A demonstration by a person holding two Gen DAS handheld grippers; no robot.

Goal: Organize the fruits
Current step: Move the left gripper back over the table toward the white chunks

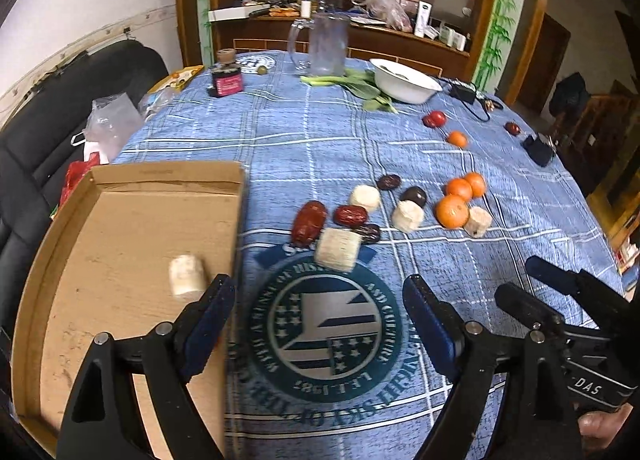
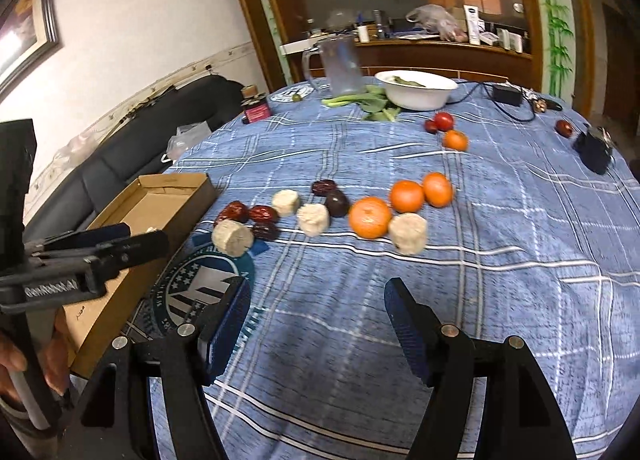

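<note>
Left gripper (image 1: 318,294): jaws spread wide with nothing between them, hanging over the printed emblem on the tablecloth (image 1: 312,140), just beside the box.
Right gripper (image 2: 316,298): jaws also apart and empty — only bare cloth shows between them, in front of the fruit.
Box (image 1: 132,228): shallow cardboard tray at the table's left edge; one pale chunk (image 1: 186,275) already lies inside it.
Fruit still out: four more pale chunks, several dried dates and three oranges in a loose cluster mid-table; another orange (image 1: 457,139) and small red fruits sit well apart, near the white bowl (image 1: 404,80).
Nearest pale chunk (image 1: 336,254): a stubby cut cylinder, probably light and fairly firm, with a rough face — best pinched across its round sides, gently, since the cut edges may crumble.
Dates (image 1: 308,222): wrinkled, likely soft and a little sticky; take them across the short middle, one at a time, as some touch each other.
Oranges (image 1: 452,211): round, heavier, smooth — prone to roll; close on the widest girth, not near the top.
</note>
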